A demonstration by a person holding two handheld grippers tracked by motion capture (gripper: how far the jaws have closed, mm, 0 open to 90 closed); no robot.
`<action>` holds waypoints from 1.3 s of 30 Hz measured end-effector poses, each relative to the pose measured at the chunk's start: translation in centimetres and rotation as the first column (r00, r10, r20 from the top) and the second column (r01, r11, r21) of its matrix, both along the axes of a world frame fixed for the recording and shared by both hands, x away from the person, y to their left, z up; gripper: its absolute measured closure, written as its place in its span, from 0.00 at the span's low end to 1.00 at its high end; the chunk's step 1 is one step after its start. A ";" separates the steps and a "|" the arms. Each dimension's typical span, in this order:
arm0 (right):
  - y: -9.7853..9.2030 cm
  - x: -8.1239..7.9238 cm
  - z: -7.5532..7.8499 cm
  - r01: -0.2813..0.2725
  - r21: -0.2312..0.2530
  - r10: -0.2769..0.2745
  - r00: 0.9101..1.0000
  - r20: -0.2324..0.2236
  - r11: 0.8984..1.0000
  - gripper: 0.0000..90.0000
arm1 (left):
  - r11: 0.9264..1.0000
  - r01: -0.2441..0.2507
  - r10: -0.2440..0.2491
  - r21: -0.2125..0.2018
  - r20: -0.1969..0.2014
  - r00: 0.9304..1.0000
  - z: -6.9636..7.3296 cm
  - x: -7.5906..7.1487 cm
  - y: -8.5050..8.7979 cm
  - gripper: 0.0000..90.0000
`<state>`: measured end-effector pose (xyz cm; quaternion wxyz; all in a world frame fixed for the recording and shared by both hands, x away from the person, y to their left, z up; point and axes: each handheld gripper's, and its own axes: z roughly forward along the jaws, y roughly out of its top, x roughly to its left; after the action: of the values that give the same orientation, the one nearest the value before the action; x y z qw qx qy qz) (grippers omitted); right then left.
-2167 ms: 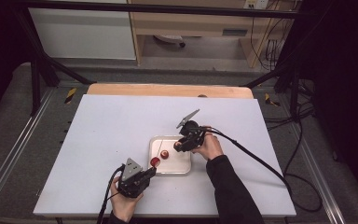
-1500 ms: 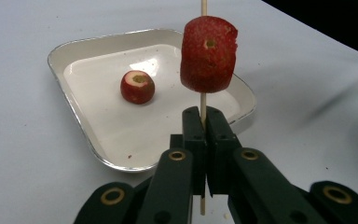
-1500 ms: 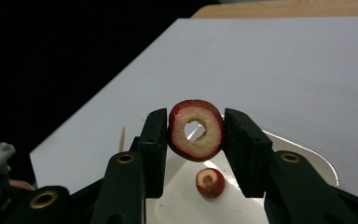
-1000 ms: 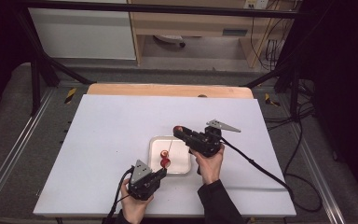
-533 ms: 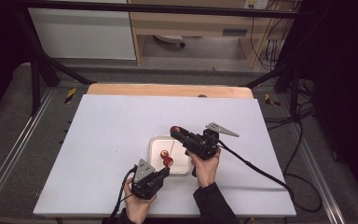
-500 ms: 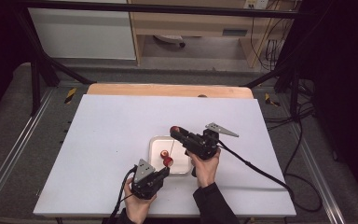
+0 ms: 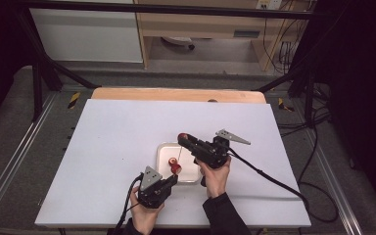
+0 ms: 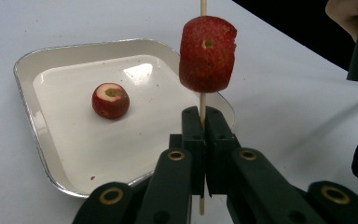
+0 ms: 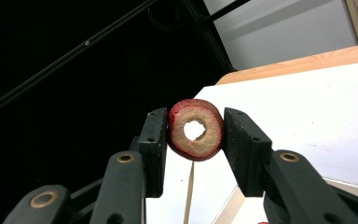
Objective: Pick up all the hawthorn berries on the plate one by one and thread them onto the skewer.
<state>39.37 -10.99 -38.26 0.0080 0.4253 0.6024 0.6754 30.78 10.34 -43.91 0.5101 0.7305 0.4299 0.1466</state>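
My left gripper (image 8: 203, 125) is shut on a thin wooden skewer (image 8: 203, 103) that stands upright at the near rim of a small white tray (image 8: 28, 116). One red fruit chunk (image 8: 208, 53) with a cored hole is threaded on the skewer. A second red chunk (image 8: 110, 100) lies in the tray. My right gripper (image 9: 196, 135) is shut on a cored red fruit ring (image 9: 196, 129), held level just above the skewer's tip (image 9: 189, 196). In the high view the left gripper (image 7: 173, 180) is at the tray's (image 7: 191, 177) front edge, the right gripper (image 7: 182, 138) over it.
The tray sits near the middle of a white table (image 7: 117, 142) with a wooden strip (image 7: 176, 94) along its far edge. A cable (image 7: 269, 176) trails right from the right gripper. Dark frame posts and floor surround the table.
Since the earliest frame my right gripper has come up out of the tray with the fruit ring and turned level. The left gripper edged toward the tray. Over the last second nothing visibly moved.
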 end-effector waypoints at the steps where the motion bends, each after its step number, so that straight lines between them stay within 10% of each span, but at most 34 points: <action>1: 0.0 0.0 0.0 -0.001 -0.001 0.001 1.000 -0.001 1.000 0.69 | 1.000 0.000 0.000 0.000 -0.002 1.000 0.0 0.0 0.0 0.98; 39: 1.3 -1.2 -1.9 0.005 -0.006 -0.005 1.000 -0.017 1.000 0.69 | 0.997 -0.057 0.055 -0.059 -0.020 0.998 -0.5 0.1 -0.1 0.98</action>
<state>38.15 -9.69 -40.16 0.0060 0.4324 0.6036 0.6699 30.93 10.24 -44.39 0.5233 0.7040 0.4590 0.1413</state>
